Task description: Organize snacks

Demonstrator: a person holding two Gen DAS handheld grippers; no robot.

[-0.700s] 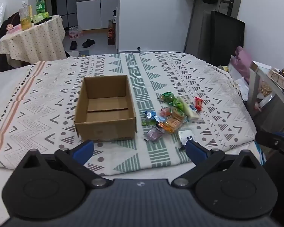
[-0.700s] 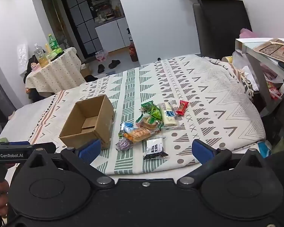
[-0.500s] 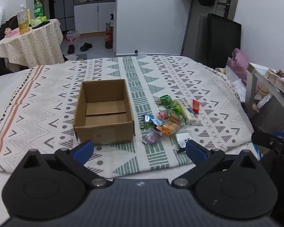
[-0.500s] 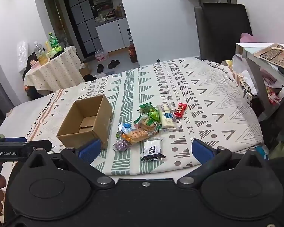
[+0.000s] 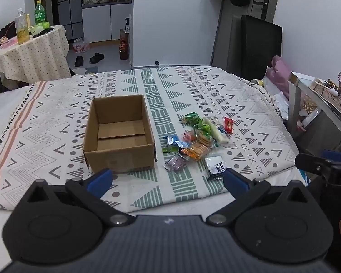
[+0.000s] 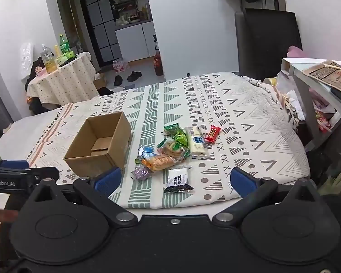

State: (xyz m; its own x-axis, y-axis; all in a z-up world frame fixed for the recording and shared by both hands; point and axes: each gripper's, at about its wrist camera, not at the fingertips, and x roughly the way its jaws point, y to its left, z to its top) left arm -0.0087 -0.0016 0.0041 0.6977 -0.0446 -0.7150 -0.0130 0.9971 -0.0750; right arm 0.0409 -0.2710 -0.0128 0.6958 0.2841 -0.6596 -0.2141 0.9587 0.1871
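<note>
An open, empty cardboard box (image 5: 119, 134) (image 6: 100, 144) sits on a patterned cloth. To its right lies a pile of several wrapped snacks (image 5: 199, 138) (image 6: 172, 150): green packs, an orange cracker pack (image 6: 158, 162), a white bar (image 6: 196, 141), a red candy (image 6: 212, 133), a purple pack (image 6: 140, 173) and a black-and-white packet (image 6: 178, 179). My left gripper (image 5: 168, 180) is open and empty, held short of the cloth's near edge, before the box. My right gripper (image 6: 175, 180) is open and empty, before the snack pile.
The cloth covers a bed (image 5: 193, 86) whose near edge is just ahead of both grippers. A side table (image 6: 318, 77) with clutter stands at the right. A round table with bottles (image 5: 29, 45) stands far left. A dark chair (image 6: 268, 43) is behind the bed.
Both grippers have drawn back and risen a little, so box and snacks look slightly farther. Nothing on the cloth has moved. Both grippers stay open.
</note>
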